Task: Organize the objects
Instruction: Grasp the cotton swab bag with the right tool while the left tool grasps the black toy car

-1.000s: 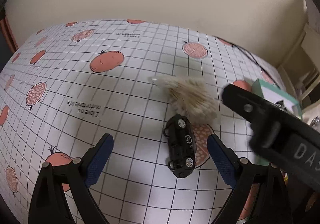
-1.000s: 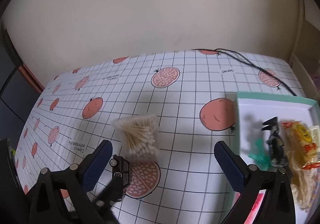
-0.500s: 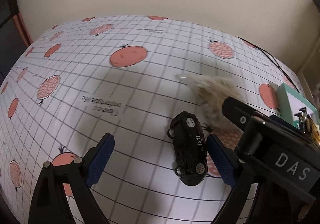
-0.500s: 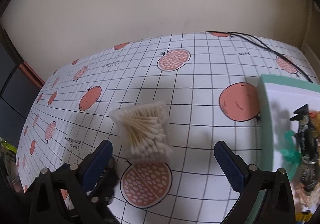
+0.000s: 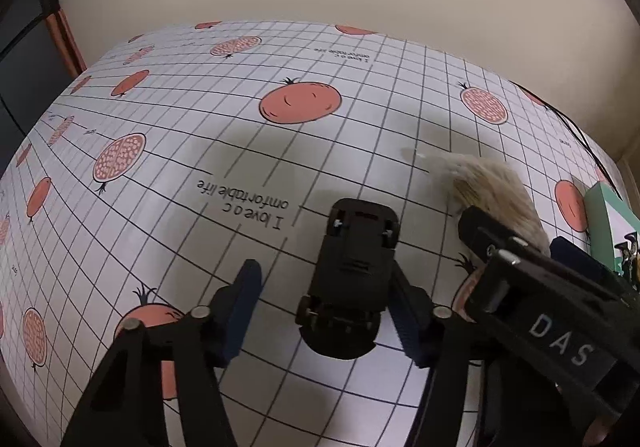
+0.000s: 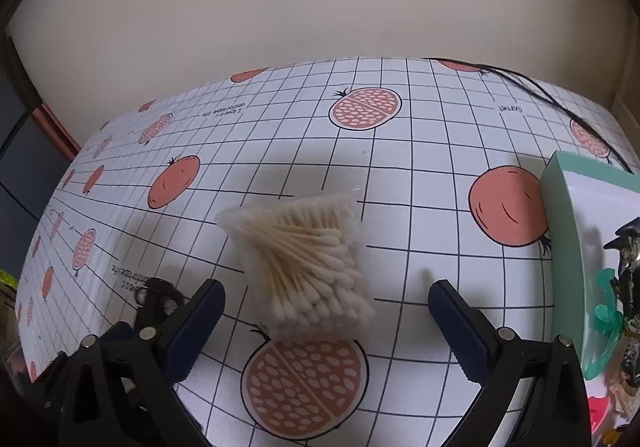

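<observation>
big table cloth (image 6: 420,175) with grid and fruit prints. green tray (image 6: 568,231) at right edge, already holding small toys. bag of cotton swabs (image 6: 304,259) flat on cloth, between fingers of right gripper (image 6: 326,321), wide open, not touching. black toy car (image 5: 354,267) tipped up, belly showing, leaning on one finger of left gripper (image 5: 326,313); other finger apart, so not gripping. could slip out and roll. could crush or miss soft bag if closing off-centre.

Tablecloth (image 5: 360,151): "comfortable life" (gripper (image 5: 560,331): "DAS").
</observation>
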### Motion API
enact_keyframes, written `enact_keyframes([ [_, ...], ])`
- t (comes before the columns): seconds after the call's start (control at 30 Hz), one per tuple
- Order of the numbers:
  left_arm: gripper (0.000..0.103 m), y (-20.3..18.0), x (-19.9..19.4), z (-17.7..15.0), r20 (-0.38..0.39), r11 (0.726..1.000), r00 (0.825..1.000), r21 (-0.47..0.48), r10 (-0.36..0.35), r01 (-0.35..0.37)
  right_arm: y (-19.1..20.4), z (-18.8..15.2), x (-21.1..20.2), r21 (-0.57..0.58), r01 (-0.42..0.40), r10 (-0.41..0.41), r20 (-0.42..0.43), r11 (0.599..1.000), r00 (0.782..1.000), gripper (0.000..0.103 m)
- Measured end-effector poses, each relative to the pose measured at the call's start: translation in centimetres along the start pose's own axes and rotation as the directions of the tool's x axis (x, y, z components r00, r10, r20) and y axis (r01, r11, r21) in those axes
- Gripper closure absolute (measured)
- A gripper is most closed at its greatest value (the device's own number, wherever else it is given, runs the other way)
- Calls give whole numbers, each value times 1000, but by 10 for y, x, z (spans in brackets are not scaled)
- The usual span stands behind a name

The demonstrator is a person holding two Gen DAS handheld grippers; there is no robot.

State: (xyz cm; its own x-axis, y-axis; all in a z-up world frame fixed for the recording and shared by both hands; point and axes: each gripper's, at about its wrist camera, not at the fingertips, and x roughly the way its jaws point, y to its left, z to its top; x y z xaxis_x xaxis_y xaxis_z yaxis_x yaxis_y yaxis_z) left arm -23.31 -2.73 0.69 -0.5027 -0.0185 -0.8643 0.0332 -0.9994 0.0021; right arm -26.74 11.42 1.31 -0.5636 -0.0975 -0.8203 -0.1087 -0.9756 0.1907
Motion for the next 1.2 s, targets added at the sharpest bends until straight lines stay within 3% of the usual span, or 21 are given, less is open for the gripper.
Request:
enact_keyframes([
  [0.2, 59, 5, -2, 2, 18, 1000, 1000, -6, 0, 0, 2, 0, 1, -1, 37, -37, 14, 999, 999, 5],
  [0.5, 64, 7, -1, 3, 27, 1000, 1000, -18, -3, 3, -16, 3, -6, 50, 80, -82, 39, 996, 996, 44],
  [1.2, 68, 15, 2, 11, 46, 996, 998, -74, -36, 39, -32, 3, -13, 117, 28, -32, 34, 993, 999, 59],
])
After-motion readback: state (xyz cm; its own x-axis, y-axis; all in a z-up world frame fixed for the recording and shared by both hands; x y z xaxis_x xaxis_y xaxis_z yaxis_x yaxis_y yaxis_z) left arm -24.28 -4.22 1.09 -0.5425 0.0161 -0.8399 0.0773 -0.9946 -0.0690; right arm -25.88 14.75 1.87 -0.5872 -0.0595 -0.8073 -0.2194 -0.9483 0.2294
